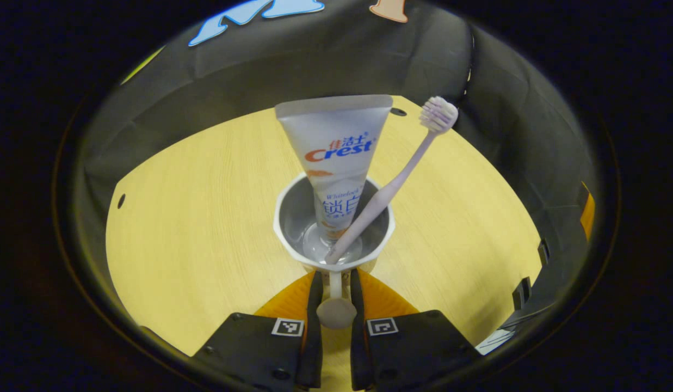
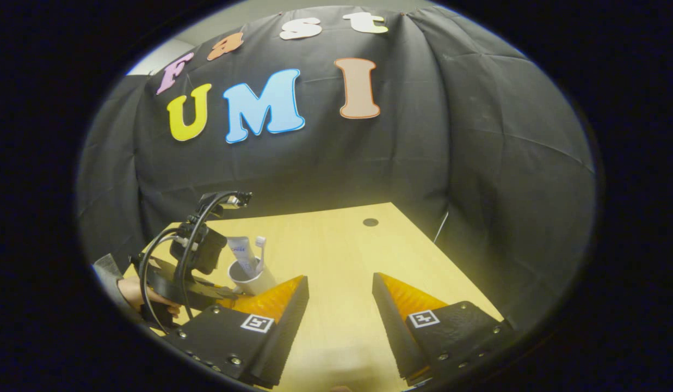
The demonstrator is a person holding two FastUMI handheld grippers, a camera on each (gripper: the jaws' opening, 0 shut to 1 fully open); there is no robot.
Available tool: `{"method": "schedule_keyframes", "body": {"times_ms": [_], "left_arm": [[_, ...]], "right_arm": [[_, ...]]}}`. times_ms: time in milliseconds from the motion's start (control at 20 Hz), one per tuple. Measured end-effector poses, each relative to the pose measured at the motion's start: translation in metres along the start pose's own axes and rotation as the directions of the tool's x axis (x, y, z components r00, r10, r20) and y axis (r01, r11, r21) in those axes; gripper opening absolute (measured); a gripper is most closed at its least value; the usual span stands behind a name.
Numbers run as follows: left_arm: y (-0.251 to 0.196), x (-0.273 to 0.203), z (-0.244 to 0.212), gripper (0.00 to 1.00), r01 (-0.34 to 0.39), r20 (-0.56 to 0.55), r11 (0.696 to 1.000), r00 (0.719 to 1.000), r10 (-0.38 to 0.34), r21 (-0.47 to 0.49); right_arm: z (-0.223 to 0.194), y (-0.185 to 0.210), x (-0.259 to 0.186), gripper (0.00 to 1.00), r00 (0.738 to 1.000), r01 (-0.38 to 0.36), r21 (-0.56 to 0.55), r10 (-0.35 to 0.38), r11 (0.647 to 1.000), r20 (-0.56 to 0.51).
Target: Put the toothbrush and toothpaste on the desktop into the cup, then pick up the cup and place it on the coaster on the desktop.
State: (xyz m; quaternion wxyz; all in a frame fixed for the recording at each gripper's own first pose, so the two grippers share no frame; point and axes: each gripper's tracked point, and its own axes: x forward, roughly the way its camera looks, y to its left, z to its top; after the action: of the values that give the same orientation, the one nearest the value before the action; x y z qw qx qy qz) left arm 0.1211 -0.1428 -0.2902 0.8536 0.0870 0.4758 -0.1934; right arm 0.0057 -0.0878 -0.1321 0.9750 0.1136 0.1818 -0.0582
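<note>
Just ahead of the left tool (image 1: 334,283), in the left gripper view, stood the white cup (image 1: 334,226) on the wooden table (image 1: 205,218), with its handle (image 1: 336,305) pointing back between the tool's two fingers. The fingers were drawn in close on either side of that handle and appeared to press on it. Inside the cup the toothpaste (image 1: 336,158) stood upright with its wide crimped end on top, and the toothbrush (image 1: 393,182) leaned to the right beside it, bristles up. In the right gripper view the right tool (image 2: 340,286) hung wide open over the bare table, gripping nothing; the cup with its contents sat off to its left, with the left tool and the hand (image 2: 137,294) holding it just beyond.
</note>
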Motion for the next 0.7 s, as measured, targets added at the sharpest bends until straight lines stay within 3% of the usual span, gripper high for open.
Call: {"method": "schedule_keyframes", "body": {"times_ms": [500, 600, 700], "left_arm": [[-0.003, -0.002, -0.001, 0.35, 0.015, -0.017, 1.0, 1.0, -0.015, 0.01], [-0.005, -0.007, -0.001, 0.33, 0.028, -0.006, 1.0, 1.0, -0.028, -0.007], [-0.005, -0.014, -0.001, 0.46, 0.032, 0.013, 0.999, 0.999, -0.032, -0.024]], "right_arm": [[0.005, 0.013, 0.003, 0.75, 0.999, -0.032, -0.013, 0.032, 0.999, -0.003], [0.007, 0.017, 0.004, 0.75, 0.999, -0.043, -0.022, 0.043, 0.999, -0.005], [0.012, 0.022, 0.007, 0.75, 0.998, -0.059, -0.032, 0.059, 0.998, -0.002]]}}
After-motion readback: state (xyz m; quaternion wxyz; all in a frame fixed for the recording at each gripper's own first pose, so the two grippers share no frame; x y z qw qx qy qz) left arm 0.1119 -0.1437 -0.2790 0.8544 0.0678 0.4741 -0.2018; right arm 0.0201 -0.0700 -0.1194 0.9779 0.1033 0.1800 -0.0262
